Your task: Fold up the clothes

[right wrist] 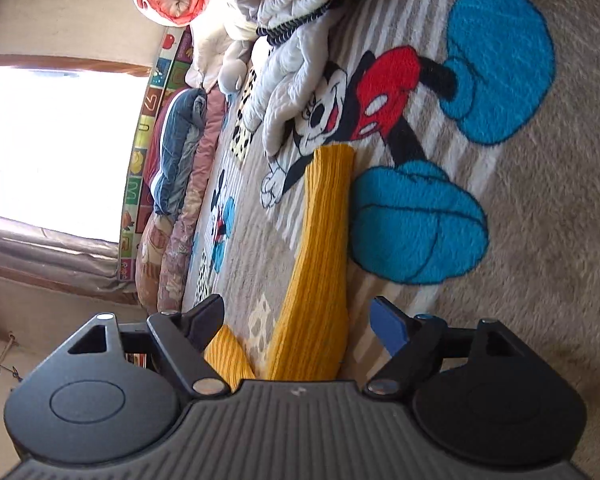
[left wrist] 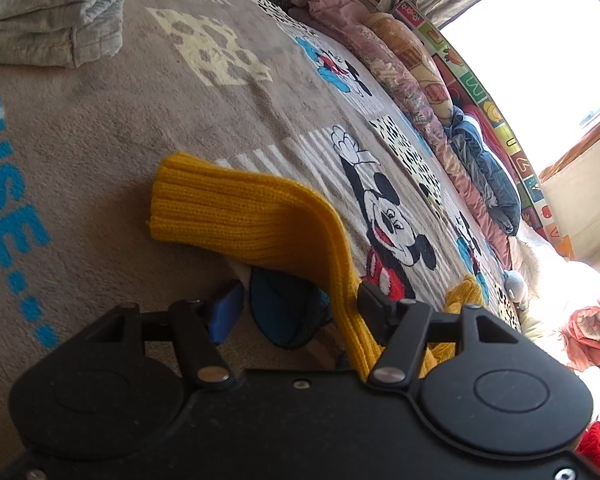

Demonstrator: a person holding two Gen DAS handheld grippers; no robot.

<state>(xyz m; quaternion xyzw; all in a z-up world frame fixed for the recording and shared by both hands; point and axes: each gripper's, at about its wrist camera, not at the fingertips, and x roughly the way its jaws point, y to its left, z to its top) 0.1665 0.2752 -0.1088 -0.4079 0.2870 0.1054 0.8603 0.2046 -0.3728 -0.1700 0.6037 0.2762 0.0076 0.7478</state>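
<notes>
The mustard ribbed-knit garment (left wrist: 236,216) lies on the cartoon-mouse blanket (left wrist: 112,128) at lower centre of both views; soft, stretchy, likely limp, best pinched at its ribbed cuff; left gripper (left wrist: 300,300) and right gripper (right wrist: 300,320) gape, holding nothing.

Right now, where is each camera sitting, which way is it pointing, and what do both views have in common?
Left wrist: rides on the left gripper, looking low across the cartoon-mouse blanket toward the window; its own open black fingers and body show, the yellow knit garment between the fingers.
Right wrist: rides on the right gripper, rolled sideways, looking along the garment toward the piled bedding; its open fingers show.
Shared: garment, blanket, window, bedding.
</notes>
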